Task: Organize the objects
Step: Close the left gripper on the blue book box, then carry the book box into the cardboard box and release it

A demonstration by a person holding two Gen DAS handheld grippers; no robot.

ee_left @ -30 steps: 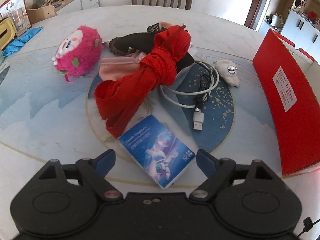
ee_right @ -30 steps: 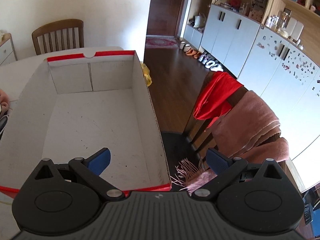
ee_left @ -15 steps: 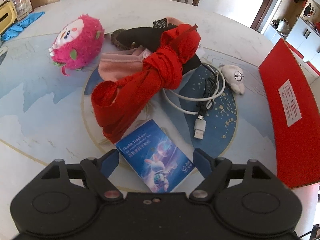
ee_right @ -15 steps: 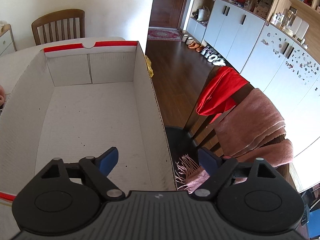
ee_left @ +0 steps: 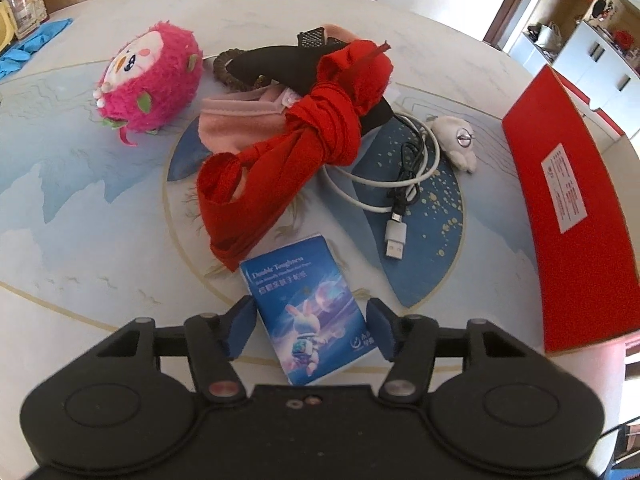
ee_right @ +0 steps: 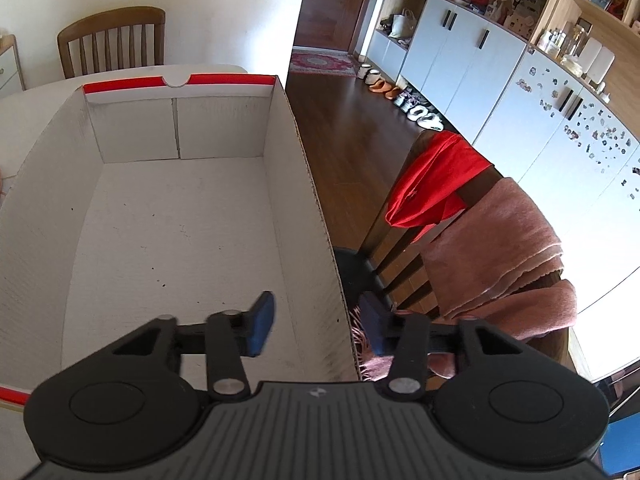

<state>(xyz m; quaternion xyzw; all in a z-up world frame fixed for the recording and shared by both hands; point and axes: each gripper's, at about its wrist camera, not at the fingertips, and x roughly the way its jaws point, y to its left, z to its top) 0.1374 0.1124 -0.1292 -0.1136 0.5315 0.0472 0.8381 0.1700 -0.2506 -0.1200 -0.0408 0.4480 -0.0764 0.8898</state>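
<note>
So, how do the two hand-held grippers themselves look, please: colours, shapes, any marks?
Both are matte black plastic. The left hand-held gripper has two round discs on a smooth body, silver pivot screws on angled link arms, and blue pads; a thin black cable shows at its right edge. The right hand-held gripper is alike, but its body is ribbed grey-black with a small logo.

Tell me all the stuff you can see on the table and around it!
plush toy: one, pink, far left of table
red cloth: one, knotted, middle of pile
pink cloth: one, under red cloth
black item: one, behind red cloth
cable: one, white, coiled right of pile
small white toy: one, beside cable
tissue pack: one, blue, between the closing left gripper's jaws
box: one, white inside, red outside, empty
chair: one, wooden, behind table
scarf: one, pink, draped on nearer chair
left gripper: black, blue pads
right gripper: closing over box wall
</note>
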